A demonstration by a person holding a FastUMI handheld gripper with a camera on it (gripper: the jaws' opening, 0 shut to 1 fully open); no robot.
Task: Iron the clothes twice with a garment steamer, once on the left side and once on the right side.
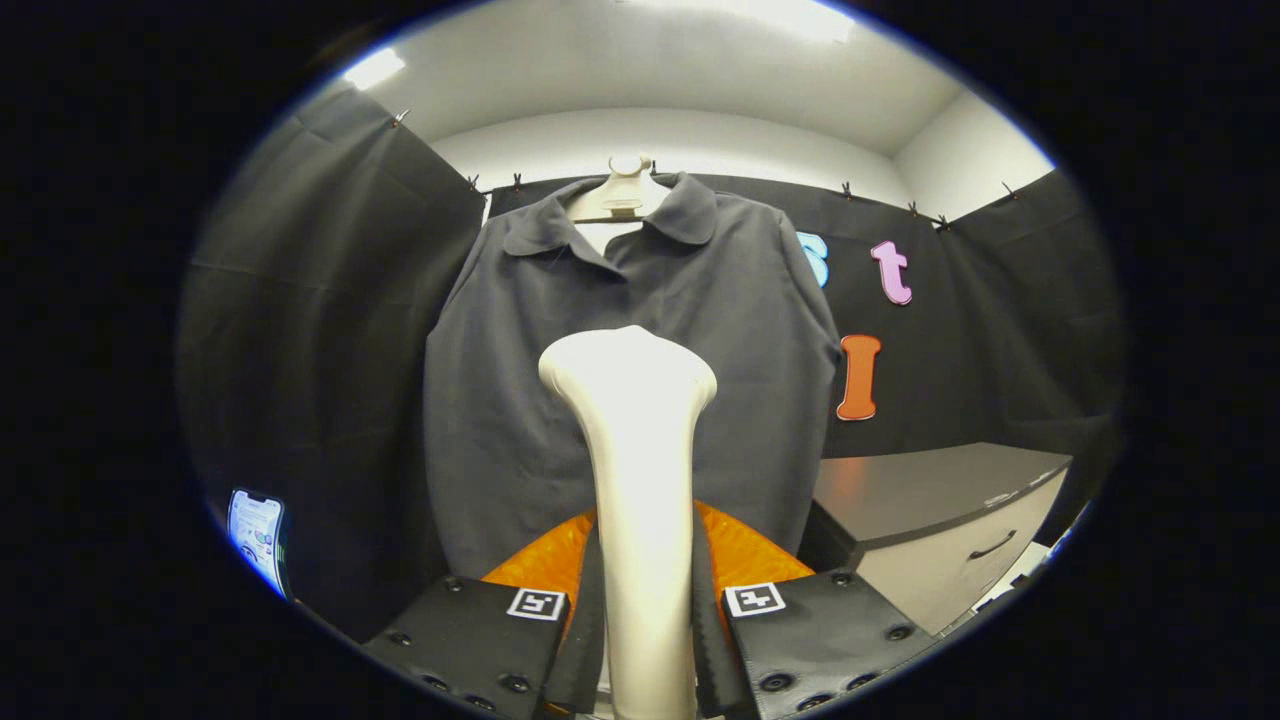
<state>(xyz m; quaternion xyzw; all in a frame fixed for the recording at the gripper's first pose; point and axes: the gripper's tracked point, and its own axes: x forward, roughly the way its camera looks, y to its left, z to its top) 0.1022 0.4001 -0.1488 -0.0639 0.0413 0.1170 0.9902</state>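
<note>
Cabinet [940, 500] beside hung shirt [560, 400] — hand-held gripper [645, 620] pinching steamer [635, 450], blocking shirt front.

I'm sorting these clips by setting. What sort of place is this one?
Probably a makeshift recording booth, not a home: black cloth is clipped up as walls, a shirt hangs on a hanger against it, and a cabinet stands beside. The tool is shut on a steamer.

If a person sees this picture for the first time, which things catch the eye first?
First comes the pale garment steamer, standing upright between the gripper fingers, which are shut on its handle. Right beyond its head hangs the dark collared shirt on a light hanger. A grey cabinet stands beside the shirt.
</note>
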